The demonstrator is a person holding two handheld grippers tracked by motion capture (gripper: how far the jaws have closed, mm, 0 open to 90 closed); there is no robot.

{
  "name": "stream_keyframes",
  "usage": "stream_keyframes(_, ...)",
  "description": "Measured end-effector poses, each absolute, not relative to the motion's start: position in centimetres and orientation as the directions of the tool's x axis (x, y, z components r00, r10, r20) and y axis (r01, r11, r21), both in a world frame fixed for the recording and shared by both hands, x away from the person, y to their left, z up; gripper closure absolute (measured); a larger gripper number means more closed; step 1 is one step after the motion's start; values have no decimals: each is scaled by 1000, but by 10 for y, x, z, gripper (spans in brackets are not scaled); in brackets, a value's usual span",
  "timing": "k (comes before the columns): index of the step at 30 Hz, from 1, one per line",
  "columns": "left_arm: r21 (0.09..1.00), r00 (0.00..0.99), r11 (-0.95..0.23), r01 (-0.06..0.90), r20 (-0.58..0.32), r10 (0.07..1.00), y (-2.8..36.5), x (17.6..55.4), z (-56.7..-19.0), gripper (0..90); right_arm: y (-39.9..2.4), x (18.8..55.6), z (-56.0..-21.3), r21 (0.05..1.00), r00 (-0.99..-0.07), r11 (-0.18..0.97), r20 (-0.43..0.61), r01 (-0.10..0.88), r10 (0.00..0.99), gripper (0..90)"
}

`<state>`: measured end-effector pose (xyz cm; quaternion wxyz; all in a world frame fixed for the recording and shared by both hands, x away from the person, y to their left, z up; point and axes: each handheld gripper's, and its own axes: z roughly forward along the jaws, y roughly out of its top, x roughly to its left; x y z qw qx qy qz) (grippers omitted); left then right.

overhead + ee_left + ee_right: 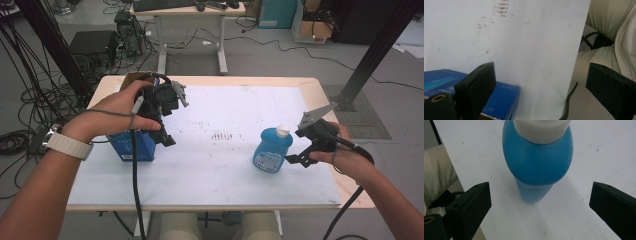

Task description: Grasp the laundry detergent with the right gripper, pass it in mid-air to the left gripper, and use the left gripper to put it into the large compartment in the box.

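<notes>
Half-hidden blue box (134, 145) beneath left gripper (167, 137)

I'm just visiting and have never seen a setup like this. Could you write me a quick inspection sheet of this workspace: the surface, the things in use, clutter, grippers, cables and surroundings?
Surface: white sheet over a wooden table, with faint reddish-brown marks near the middle.
Job's things: blue bottle with a white cap, upright; blue box, top open, at the left.
Clutter: nothing seen.
Grippers: left hand-held gripper open, over the box; right hand-held gripper open, beside the bottle, which lies ahead between its jaws in the right gripper view, untouched.
Cables: one cable trails from the left hand-held gripper; many lie on the floor at the left.
Surroundings: desk with a keyboard behind; black frame posts; cardboard boxes.
</notes>
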<state>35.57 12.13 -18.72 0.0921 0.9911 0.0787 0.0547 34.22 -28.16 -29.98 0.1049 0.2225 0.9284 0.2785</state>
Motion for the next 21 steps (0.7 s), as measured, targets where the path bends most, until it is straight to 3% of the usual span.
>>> stream_keyframes(21, 192, 981, -970, 149, 96, 170, 124, 355, -186, 97, -281, 341, -305, 607, -868, 709, -63, 359, 493, 40)
